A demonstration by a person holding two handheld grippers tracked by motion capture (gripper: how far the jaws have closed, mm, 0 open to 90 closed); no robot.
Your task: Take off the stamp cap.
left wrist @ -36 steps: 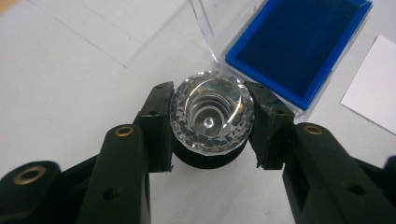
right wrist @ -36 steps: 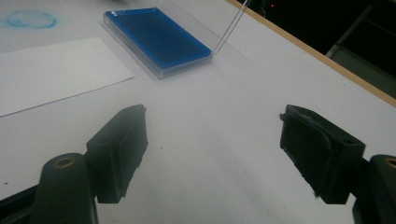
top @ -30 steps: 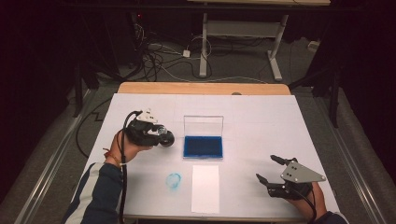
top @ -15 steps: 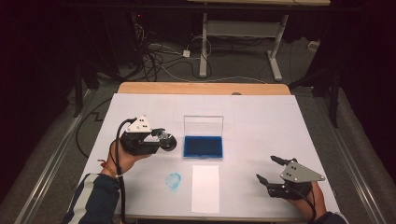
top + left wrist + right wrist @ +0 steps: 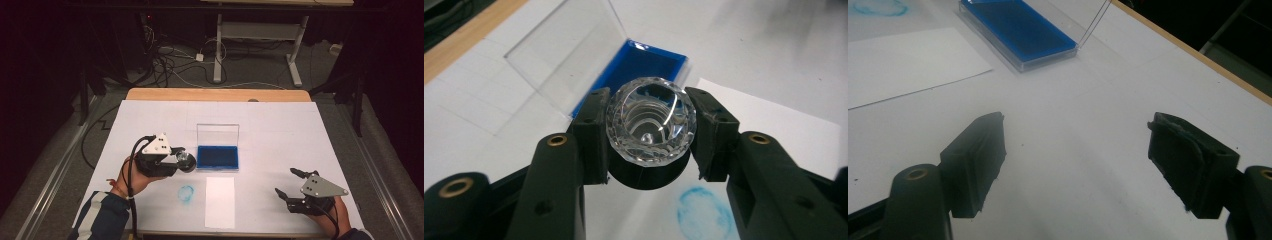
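Note:
My left gripper [image 5: 184, 162] is shut on a stamp [image 5: 651, 125] with a clear faceted knob and a black base. It hovers just left of the open ink pad case [image 5: 217, 156], whose blue pad [image 5: 639, 67] lies beyond the stamp and whose clear lid [image 5: 217, 134] stands up behind. A round blue print [image 5: 186, 192] marks the table below the stamp, next to a white sheet of paper [image 5: 220, 194]. My right gripper [image 5: 289, 182] rests open near the front right edge, with nothing between its pads [image 5: 978, 160].
White covering spreads over the table [image 5: 280, 125], and a wooden edge [image 5: 215, 95] shows at the far side. Beyond it are a dark floor, cables and a desk frame [image 5: 255, 35]. The blue print [image 5: 878, 6] and paper [image 5: 903, 62] lie far left of the right gripper.
My left gripper has drifted toward the near edge with the stamp, ending beside the ink pad's left side. The right gripper has stayed put.

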